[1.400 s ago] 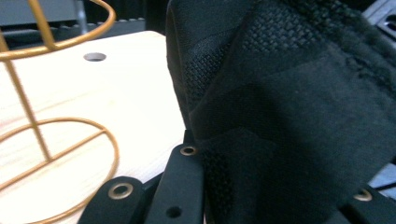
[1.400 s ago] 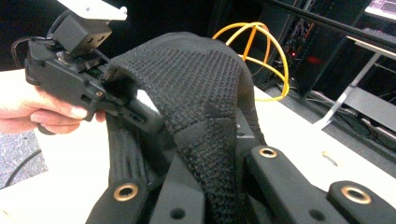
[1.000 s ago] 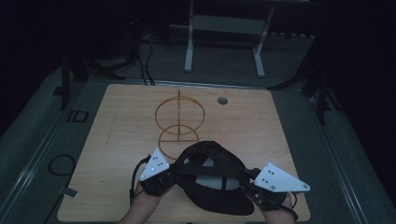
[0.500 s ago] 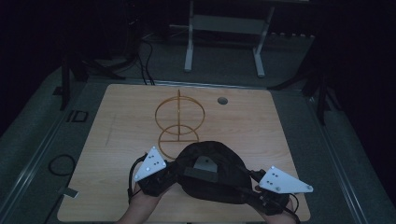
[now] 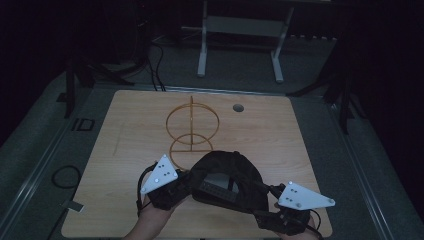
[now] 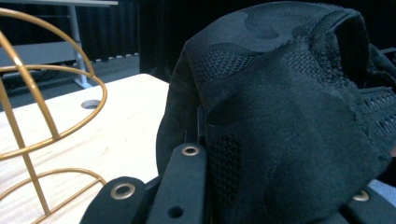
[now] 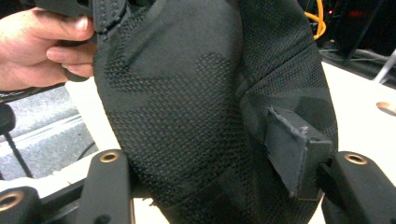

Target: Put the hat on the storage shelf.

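Note:
A black mesh cap (image 5: 227, 182) hangs between my two grippers above the near edge of the wooden table (image 5: 130, 130). My left gripper (image 5: 187, 182) is shut on the cap's left edge, and the fabric (image 6: 289, 116) bulges over its jaws. My right gripper (image 5: 265, 210) is at the cap's right side. Its jaws have just been opening, and the mesh (image 7: 196, 107) lies loosely between them, with the foam pad (image 7: 294, 154) standing off the cloth. A hand (image 7: 42, 46) grips the left tool behind the cap.
A gold wire stand (image 5: 192, 125) made of hoops on an upright rod rises just beyond the cap, near the table's middle. A round cable hole (image 5: 238, 107) sits at the far edge. Beyond the table stand dark floor, cables and a white desk frame (image 5: 240, 30).
My left gripper has risen a little with its side of the cap, and its grey plate now tilts more steeply. The cap has bunched higher and rounder. The right gripper has stayed in place.

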A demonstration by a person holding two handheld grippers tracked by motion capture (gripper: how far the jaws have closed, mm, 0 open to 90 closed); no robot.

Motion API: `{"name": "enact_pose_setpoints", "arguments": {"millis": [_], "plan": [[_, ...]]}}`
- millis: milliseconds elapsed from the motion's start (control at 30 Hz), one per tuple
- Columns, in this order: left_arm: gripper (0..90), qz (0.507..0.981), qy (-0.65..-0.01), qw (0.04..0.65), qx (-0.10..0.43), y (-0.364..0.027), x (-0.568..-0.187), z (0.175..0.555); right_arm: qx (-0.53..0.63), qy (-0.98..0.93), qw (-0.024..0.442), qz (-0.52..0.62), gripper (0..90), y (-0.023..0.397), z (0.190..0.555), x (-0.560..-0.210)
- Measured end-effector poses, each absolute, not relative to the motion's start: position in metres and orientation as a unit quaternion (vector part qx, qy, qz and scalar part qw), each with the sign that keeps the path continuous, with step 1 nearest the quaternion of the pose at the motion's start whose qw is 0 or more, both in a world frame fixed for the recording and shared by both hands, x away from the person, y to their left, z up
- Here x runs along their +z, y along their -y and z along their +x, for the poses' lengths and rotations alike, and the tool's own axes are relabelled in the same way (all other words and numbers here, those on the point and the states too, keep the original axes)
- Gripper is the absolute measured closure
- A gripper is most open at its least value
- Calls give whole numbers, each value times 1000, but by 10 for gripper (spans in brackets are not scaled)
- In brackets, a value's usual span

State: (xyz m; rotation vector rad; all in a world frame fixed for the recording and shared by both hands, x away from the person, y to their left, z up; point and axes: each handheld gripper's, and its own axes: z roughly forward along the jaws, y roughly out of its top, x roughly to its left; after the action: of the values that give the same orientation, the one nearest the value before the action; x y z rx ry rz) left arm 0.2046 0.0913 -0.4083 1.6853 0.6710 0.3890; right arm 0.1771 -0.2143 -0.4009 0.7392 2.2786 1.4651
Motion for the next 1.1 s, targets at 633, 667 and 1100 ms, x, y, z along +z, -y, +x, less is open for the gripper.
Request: {"name": "enact_pose_setpoints", "arguments": {"millis": [633,667,1100], "plan": [[889,720,-277,606,193,-95,-391,200,500,-827,134,220,257,227,159,-409],[889,718,-278,607,194,-97,-390,200,501,-826,133,222,257,228,159,-409],[887,720,-261,612,197,-110,-388,205,526,-815,137,199,316,255,152,-396]]}}
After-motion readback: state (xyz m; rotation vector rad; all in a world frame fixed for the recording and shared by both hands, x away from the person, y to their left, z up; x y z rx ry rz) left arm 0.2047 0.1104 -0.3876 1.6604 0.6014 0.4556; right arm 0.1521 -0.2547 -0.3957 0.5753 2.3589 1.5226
